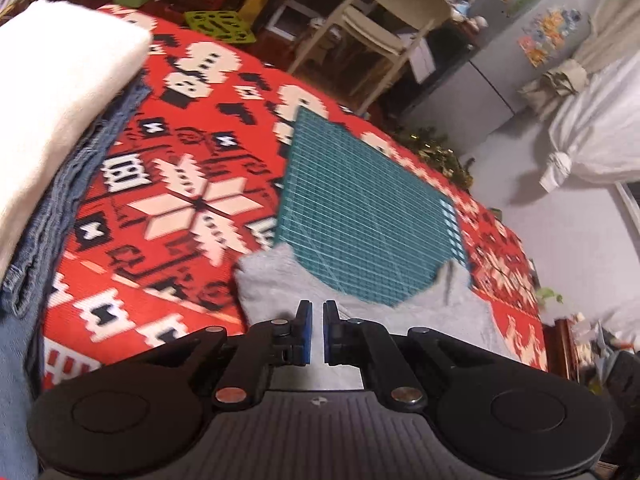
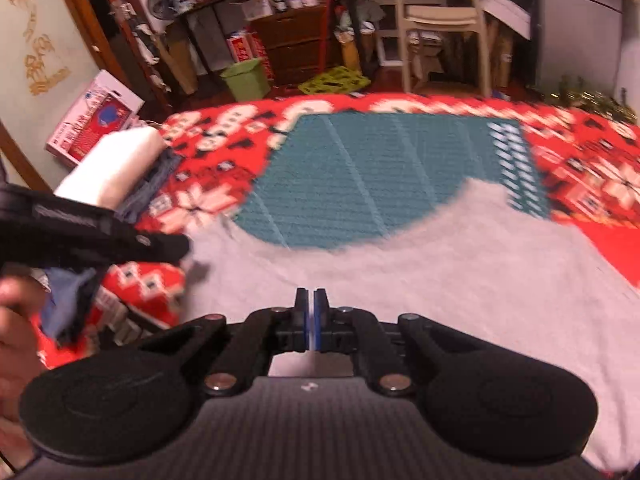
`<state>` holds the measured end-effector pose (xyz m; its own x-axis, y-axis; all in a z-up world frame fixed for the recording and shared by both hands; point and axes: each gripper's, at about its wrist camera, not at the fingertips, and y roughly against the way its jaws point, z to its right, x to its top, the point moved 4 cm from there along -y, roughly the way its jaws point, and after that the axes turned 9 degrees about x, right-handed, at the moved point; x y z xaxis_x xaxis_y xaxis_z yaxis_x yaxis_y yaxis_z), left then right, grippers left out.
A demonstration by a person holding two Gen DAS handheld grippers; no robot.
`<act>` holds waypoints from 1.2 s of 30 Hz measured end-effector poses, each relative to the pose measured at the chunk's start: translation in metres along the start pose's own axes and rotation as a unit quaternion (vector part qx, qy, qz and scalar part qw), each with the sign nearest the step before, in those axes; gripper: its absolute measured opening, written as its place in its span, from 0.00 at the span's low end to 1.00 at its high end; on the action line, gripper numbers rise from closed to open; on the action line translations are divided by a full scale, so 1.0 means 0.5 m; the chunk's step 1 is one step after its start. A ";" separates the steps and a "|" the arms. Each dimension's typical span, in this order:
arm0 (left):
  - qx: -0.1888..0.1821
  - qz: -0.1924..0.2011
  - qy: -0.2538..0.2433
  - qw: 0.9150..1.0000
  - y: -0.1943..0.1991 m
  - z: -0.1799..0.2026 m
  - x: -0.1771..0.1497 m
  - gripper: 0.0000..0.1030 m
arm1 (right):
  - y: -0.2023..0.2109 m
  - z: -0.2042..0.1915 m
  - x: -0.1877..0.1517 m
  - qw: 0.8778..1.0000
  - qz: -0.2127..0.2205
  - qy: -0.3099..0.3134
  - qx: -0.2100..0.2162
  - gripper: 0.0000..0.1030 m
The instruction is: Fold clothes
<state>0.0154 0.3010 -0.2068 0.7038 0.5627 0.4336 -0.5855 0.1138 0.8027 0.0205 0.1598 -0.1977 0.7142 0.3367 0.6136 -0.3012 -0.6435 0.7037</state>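
The grey garment (image 2: pixel 440 272) lies spread on the surface, its far edge lapping over the near side of a teal cutting mat (image 2: pixel 360 176) that sits on a red patterned cloth (image 1: pixel 168 208); the rest of it runs back toward and under both claws, so the cloth lies straight ahead of and below each of them. In the right wrist view it stretches widest from left to right, which I take as its long axis, crossing the line of the claws and not running along it. The right claw (image 2: pixel 311 320) hangs over the near middle of the garment with its blue pads all but pressed together, only a thin bright sliver between them, and I cannot make out any cloth caught there. The left claw (image 1: pixel 318 332) sits over the garment's left portion, its pads parted by a narrow gap with nothing between them; seen from the right wrist, its black body (image 2: pixel 120 236) reaches in just at the garment's left edge. So the left claw is nearer that left edge, the right one nearer the middle and right stretch. A folded stack (image 1: pixel 60 120), white on top of blue denim, rests well to the left on the red cloth, apart from the grey garment. Both views are blurred by motion, so fine creases or folds in the grey cloth cannot be judged
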 end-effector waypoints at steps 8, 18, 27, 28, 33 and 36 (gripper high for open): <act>-0.005 -0.018 -0.042 0.999 0.010 0.058 -0.062 0.05 | 0.045 0.113 -0.046 0.998 0.009 -0.056 -0.028 0.02; 0.003 -0.034 -0.080 0.996 0.012 0.122 -0.119 0.05 | 0.198 0.187 -0.068 0.993 0.061 -0.061 -0.081 0.04; 0.003 -0.043 -0.111 0.993 0.006 0.182 -0.149 0.05 | 0.329 0.362 -0.176 0.959 0.104 -0.136 -0.228 0.13; 0.003 -0.045 -0.112 0.993 0.004 0.187 -0.150 0.05 | 0.332 0.374 -0.182 0.956 0.107 -0.141 -0.235 0.13; 0.013 -0.053 -0.119 0.991 -0.004 0.205 -0.157 0.06 | 0.323 0.414 -0.195 0.949 0.114 -0.155 -0.252 0.18; 0.022 -0.052 -0.124 0.991 0.000 0.209 -0.159 0.07 | 0.311 0.431 -0.195 0.947 0.114 -0.163 -0.252 0.20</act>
<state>0.0014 0.1705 -0.1986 0.8401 0.3305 0.4302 -0.4897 0.1210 0.8635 0.0400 -0.1214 -0.2253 0.7265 -0.0546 0.6850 -0.6761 -0.2355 0.6982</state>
